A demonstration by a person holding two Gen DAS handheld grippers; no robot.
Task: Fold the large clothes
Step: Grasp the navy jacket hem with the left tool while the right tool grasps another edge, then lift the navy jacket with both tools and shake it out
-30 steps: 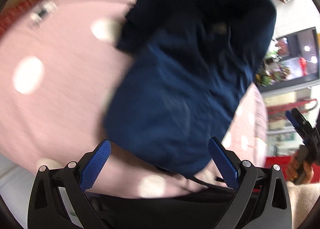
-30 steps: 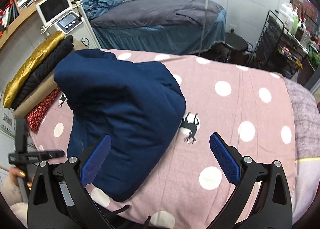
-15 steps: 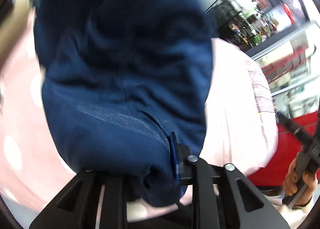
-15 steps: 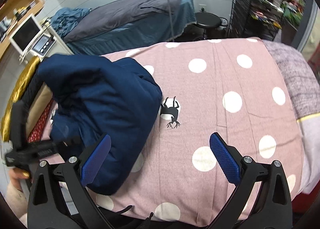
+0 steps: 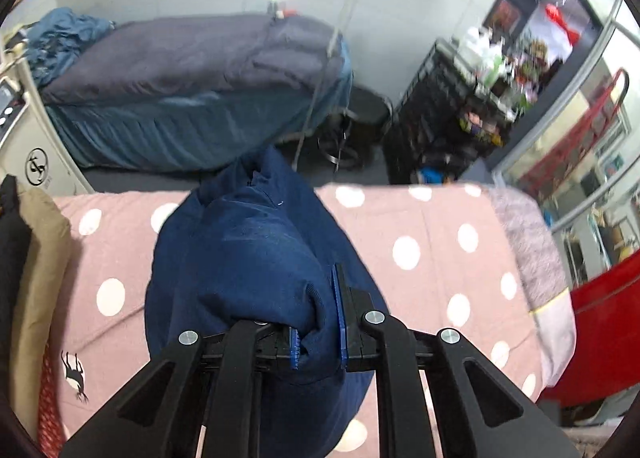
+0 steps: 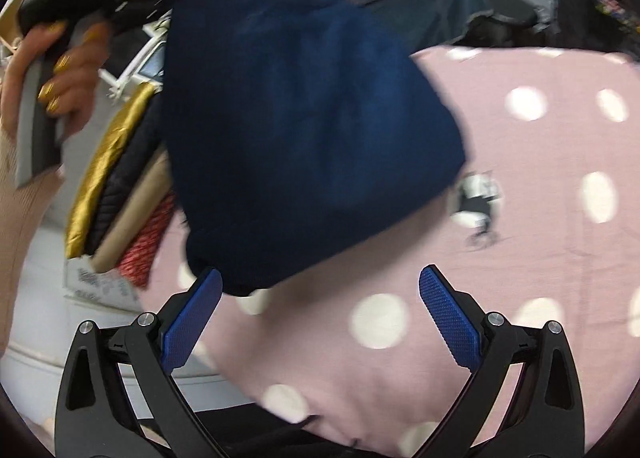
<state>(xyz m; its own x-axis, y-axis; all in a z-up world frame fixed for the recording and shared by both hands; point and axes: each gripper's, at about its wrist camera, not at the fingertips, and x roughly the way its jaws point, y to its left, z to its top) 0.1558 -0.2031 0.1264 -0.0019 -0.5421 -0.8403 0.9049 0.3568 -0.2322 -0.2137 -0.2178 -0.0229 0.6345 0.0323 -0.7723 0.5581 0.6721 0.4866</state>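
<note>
Over my pink white-dotted bedspread (image 5: 440, 225) hangs the bulky navy-blue fabric garment (image 5: 248, 258), lifted clear by my left gripper (image 5: 318, 332), its blue pads clamped on a bunched fold, while my right gripper (image 6: 320, 310) waits below, jaws wide and empty.

My left gripper (image 5: 318, 332) clamped on a fold of the garment (image 5: 248, 258), which hangs above my spotted bedspread (image 5: 432, 242), stacked clothes (image 6: 116, 185) along its left edge, second bed (image 5: 192, 69) behind, shelving rack (image 5: 460, 105) back right, my right gripper (image 6: 320, 314) agape below the garment.
</note>
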